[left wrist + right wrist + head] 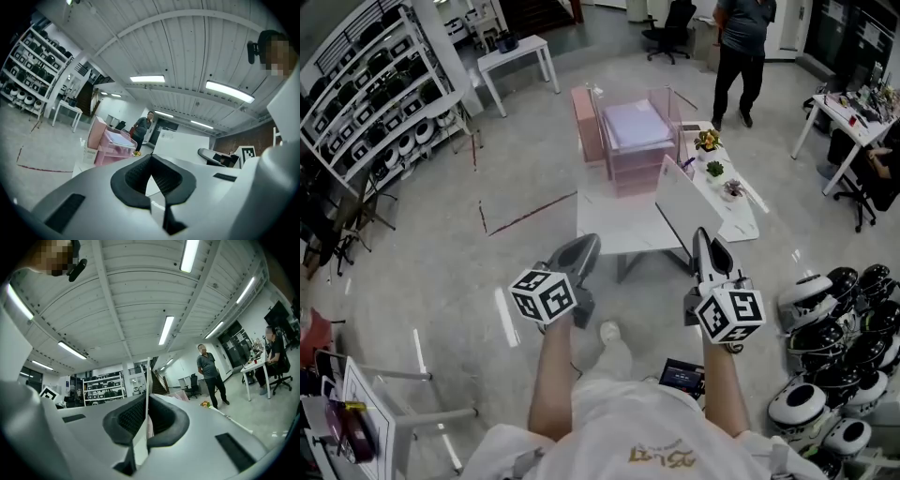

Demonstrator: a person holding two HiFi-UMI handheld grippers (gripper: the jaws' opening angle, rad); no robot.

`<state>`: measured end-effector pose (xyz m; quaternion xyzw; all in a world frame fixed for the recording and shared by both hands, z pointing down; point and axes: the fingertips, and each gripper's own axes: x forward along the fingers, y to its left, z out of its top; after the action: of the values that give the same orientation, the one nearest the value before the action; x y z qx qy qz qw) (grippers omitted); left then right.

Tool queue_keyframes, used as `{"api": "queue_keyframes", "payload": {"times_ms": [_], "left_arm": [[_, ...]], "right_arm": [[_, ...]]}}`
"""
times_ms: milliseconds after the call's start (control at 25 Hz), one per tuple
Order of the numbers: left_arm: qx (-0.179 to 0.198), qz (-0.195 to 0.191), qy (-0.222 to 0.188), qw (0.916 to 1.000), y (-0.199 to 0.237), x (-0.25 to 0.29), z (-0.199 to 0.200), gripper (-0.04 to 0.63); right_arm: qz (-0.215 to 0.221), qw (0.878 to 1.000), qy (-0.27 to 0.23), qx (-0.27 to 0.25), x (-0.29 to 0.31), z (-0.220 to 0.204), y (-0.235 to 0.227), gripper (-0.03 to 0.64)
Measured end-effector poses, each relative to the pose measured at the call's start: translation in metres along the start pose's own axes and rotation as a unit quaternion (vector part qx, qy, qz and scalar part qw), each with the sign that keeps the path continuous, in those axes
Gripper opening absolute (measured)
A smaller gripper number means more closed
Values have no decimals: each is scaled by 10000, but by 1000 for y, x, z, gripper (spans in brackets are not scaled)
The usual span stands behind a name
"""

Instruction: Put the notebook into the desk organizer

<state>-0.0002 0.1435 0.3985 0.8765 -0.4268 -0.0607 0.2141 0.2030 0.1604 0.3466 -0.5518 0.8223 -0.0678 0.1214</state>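
The notebook is a thin white slab, held upright on its edge over the near right of the white table. My right gripper is shut on its near edge; in the right gripper view the notebook shows edge-on as a thin white line between the pads. The desk organizer is pink with clear walls and stands at the table's far end, beyond the notebook. It also shows in the left gripper view. My left gripper hovers at the table's near left, shut and empty.
Small potted plants line a white strip along the table's right side. A person stands beyond the table. Racks of gear fill the left wall, and round black-and-white devices pile on the floor at the near right.
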Motion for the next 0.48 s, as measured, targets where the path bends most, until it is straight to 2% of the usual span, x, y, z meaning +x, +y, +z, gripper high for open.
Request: {"api": "queue_keyframes", "payload": {"times_ms": [200, 480], "left_arm": [[372, 77, 119, 9992, 39, 41, 19, 17], [671, -65, 116, 9977, 109, 119, 76, 17]], "right_arm": [[-88, 9999, -71, -44, 54, -1, -16, 20], [-286, 9993, -146, -177, 161, -2, -33, 20]]}}
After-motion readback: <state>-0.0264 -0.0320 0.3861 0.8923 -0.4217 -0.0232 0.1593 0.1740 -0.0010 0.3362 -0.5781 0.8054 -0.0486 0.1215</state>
